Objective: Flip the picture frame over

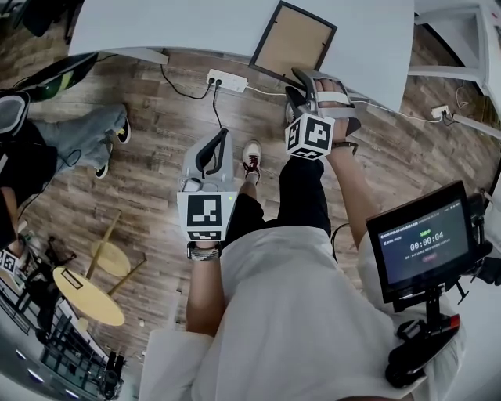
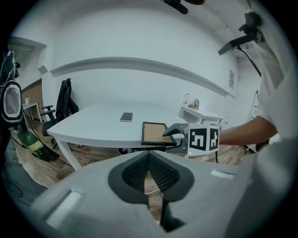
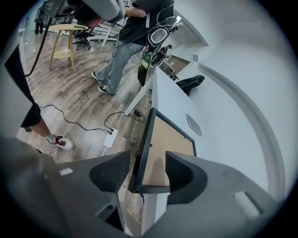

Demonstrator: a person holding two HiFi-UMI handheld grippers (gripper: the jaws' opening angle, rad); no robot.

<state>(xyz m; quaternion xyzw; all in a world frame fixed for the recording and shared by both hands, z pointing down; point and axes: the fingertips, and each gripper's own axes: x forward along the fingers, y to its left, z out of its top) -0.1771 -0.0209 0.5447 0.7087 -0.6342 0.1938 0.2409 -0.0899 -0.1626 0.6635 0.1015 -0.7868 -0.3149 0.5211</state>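
Observation:
The picture frame (image 1: 293, 41) lies on the white table (image 1: 156, 23) with its brown backing up, and its near corner hangs over the table's edge. My right gripper (image 1: 301, 84) straddles that corner with its jaws wide apart. In the right gripper view the frame (image 3: 167, 144) has its dark edge between the two pads, and neither pad presses on it. From the left gripper view, the right gripper (image 2: 173, 135) has one finger above the frame (image 2: 153, 133) and one below. My left gripper (image 1: 215, 145) hangs over the floor short of the table, its pads (image 2: 149, 169) meeting on nothing.
A phone (image 2: 126, 116) lies flat further in on the table. A white power strip (image 1: 226, 81) with cables sits on the wooden floor under the table's edge. A seated person (image 1: 78, 133) and round stools (image 1: 88, 296) are at the left. A timer screen (image 1: 423, 239) hangs at my right.

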